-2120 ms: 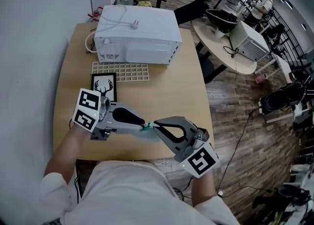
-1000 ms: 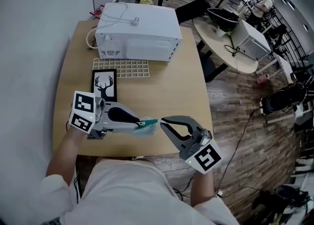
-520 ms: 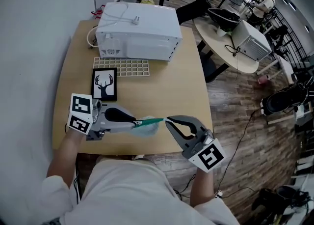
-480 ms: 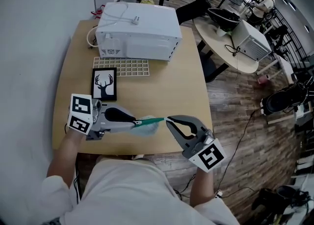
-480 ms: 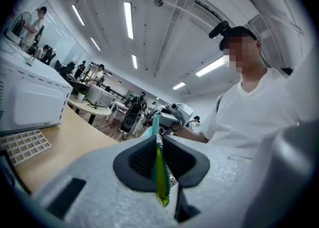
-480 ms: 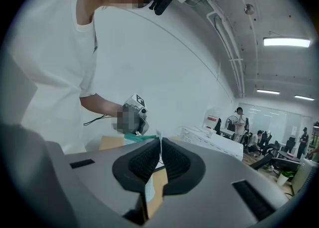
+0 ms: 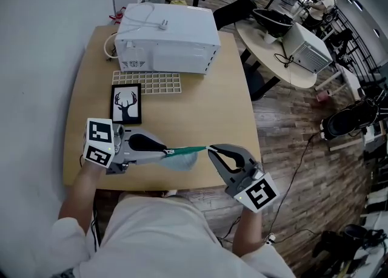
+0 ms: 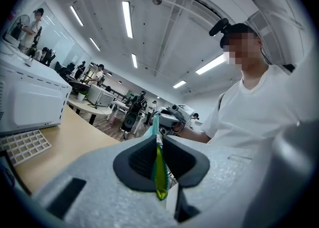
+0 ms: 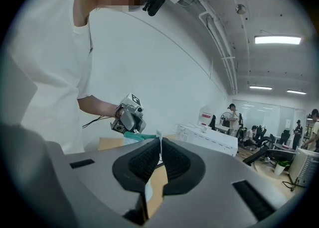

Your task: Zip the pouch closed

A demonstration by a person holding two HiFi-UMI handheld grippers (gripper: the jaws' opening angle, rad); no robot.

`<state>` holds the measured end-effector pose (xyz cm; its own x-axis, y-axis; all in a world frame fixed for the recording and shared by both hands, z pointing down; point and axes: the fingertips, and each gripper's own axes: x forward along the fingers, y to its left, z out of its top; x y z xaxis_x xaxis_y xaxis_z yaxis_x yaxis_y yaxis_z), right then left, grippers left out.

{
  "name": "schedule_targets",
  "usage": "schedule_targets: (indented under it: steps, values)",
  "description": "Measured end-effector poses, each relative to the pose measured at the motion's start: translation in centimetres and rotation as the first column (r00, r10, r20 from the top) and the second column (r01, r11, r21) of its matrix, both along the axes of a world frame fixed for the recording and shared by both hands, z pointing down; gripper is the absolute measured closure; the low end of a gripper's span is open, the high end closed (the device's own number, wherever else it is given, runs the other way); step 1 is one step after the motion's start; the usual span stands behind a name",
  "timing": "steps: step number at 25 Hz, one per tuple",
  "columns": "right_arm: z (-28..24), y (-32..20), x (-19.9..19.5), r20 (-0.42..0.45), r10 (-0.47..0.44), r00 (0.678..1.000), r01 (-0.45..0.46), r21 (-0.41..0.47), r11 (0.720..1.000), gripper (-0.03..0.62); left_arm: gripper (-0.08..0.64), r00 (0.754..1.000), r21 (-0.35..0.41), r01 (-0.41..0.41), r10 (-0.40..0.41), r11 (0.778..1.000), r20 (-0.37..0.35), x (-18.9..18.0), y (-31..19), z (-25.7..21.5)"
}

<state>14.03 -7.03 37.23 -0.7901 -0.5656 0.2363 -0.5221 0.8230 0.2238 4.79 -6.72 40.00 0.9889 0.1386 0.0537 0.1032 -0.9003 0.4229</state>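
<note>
Zipping looks mid-pull: pouch (image 7: 182, 156) hangs stretched over the table's (image 7: 200, 101) near edge. Left gripper (image 7: 167, 151) is clamped on its end, and right gripper (image 7: 211, 148) pinches what looks like the zipper pull (image 9: 159, 147). Next move, I'd guess: drag that pull away from the left gripper with the fabric taut.

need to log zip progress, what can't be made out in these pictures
1. Zip closure: in the head view the pouch is too small to tell how far its zip is shut.
2. Pouch body: the left gripper view shows it edge-on in the shut left gripper, whose body hides the rest.
3. Zip pull: the right gripper view shows only a white tab in the shut right gripper. It is too small to identify.
</note>
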Motion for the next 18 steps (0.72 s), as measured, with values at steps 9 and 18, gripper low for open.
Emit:
schedule_targets:
  steps: [9, 18]
  values:
    - [-0.2, 0.2, 1.9, 0.027, 0.069, 0.997, -0.069, -0.001, 0.998, 0.578, 0.52, 1.0, -0.014, 0.017, -0.017, 1.0, 0.017, -0.6, 0.1, 0.4]
    - [-0.2, 0.8, 2.4, 0.033, 0.103, 0.994, -0.104, 0.012, 0.995, 0.578, 0.52, 1.0, -0.017, 0.026, -0.026, 1.0, 0.018, -1.2, 0.6, 0.5]
